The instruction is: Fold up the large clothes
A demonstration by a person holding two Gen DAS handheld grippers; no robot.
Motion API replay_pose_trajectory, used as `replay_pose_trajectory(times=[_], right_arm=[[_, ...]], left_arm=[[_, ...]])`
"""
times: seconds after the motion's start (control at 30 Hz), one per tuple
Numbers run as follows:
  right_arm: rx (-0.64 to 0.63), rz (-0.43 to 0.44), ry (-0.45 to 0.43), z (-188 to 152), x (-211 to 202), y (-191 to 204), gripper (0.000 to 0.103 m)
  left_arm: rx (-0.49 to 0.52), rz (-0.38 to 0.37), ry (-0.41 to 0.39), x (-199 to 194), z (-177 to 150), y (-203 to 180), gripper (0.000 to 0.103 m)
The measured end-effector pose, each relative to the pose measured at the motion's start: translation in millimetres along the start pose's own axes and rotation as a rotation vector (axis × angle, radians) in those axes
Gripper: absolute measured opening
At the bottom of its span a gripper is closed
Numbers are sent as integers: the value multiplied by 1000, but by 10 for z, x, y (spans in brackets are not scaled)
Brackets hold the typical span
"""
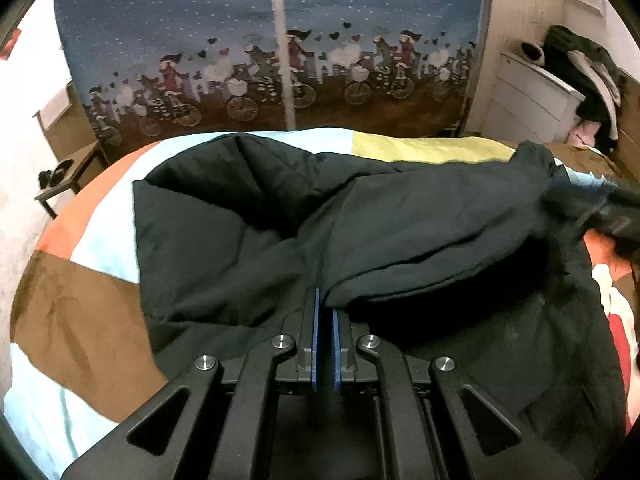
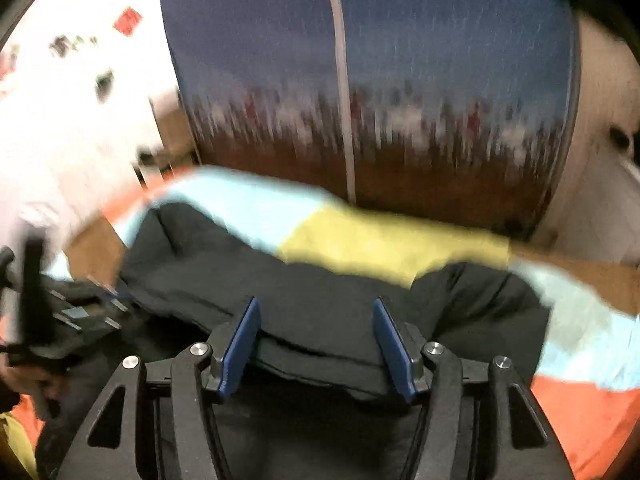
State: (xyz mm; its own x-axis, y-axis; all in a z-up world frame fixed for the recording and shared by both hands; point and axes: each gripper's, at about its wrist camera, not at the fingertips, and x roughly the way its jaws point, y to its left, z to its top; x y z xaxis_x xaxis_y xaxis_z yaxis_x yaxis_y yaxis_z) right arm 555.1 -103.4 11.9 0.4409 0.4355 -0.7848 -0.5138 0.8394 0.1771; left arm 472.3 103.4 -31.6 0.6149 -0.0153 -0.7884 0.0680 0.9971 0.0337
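Black garment [image 1: 248,216] on bed [image 1: 72,320].

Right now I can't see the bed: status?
Left tongs shut on black garment. Right tongs open over folded edge. Garment part-folded on patchwork cover. Nothing in the way.

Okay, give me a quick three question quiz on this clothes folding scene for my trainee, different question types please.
1. True or false: the left gripper is closed.
2. Which patch of the bedspread borders the far edge of the black garment in the right wrist view? A) yellow B) purple C) green
3. Fill in: the right gripper has its blue pads standing ____ over the garment's folded edge.

Key: 1 true; 2 A; 3 apart.
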Motion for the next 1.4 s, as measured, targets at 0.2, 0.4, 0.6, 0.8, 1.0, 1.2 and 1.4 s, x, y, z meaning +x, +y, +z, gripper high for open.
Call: replay_pose_trajectory(times=[0.2,0.4,0.6,0.8,1.0,1.2,1.4], right_arm=[[14,6,12,-234,163,-30,51],[-6,-23,-6,-319,105,-100,50],[-39,-50,-12,-359,145,-203,50],[5,-34,-19,-386,240,-402,50],[84,21,-18,-381,352,-577,50],[89,8,13,-286,624,-578,51],[54,-31,73,-143,966,-560,51]], left_arm=[[-77,-89,-129,-417,-70,145,5],[-88,-163,-86,-292,205,76,9],[-178,-190,-106,-54,444,30,29],[-181,-270,-177,-70,557,100,31],[22,-211,-92,250,392,-89,31],[62,-99,-30,651,490,-151,32],[156,20,-5,1097,527,-266,32]])
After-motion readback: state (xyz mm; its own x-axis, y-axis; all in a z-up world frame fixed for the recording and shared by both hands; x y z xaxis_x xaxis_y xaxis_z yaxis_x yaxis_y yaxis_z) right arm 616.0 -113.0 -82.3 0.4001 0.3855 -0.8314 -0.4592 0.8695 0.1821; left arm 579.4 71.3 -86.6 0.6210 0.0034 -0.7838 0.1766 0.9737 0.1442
